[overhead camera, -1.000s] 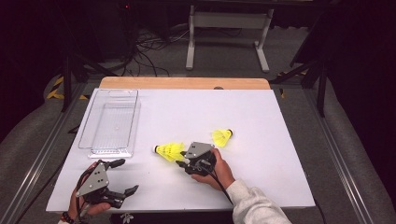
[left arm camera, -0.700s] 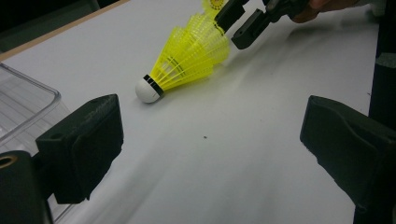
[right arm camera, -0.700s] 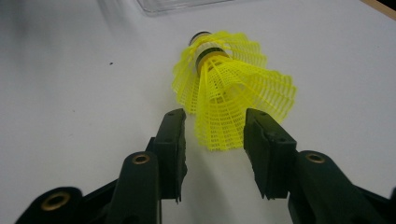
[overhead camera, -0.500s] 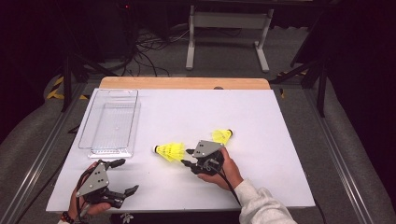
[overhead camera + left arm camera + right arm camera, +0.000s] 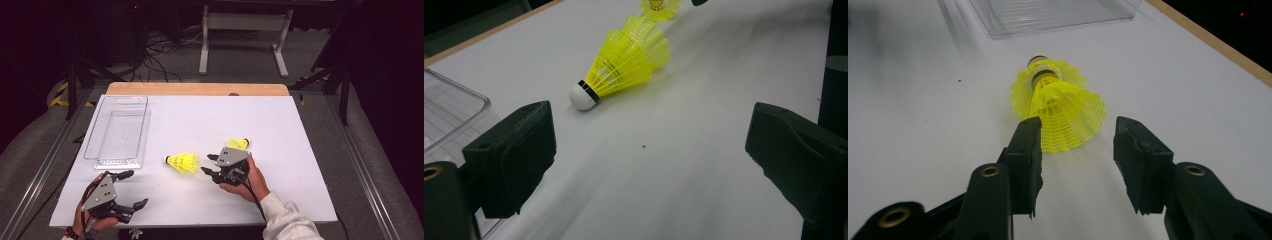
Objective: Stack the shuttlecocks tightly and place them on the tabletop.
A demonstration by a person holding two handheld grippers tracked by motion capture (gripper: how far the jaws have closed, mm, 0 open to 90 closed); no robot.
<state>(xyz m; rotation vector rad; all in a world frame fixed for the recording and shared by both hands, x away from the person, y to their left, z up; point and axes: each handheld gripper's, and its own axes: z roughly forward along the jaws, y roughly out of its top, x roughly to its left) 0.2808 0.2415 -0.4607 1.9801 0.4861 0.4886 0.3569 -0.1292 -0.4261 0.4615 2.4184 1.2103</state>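
item: yellow plastic mesh shuttlecock with a white cork tip and black band (image 5: 182, 162), lying on its side on the white table top (image 5: 300, 150), near the middle front, tip towards the tray, skirt towards the right gripper. right gripper (image 5: 210, 165), black two-jaw tool with a grey three-cornered plate, held in the person's right hand (image 5: 250, 180): it sits just beside the skirt's open end; in the right gripper view the shuttlecock (image 5: 1058, 105) lies ahead of the jaws, which stand partly apart, have just been opening, and hold nothing; the skirt's rim is near the left jaw, touching or not cannot be told. second yellow plastic shuttlecock (image 5: 238, 144): on the table just behind the right gripper, partly hidden by it. clear plastic rectangular tray (image 5: 95, 135): at the table's left, apart from the shuttlecock. left gripper (image 5: 134, 189), same make, in the left hand (image 5: 87, 220) at the front left edge: jaws wide apart, nothing between them; the left gripper view has the shuttlecock (image 5: 624, 65) well ahead.
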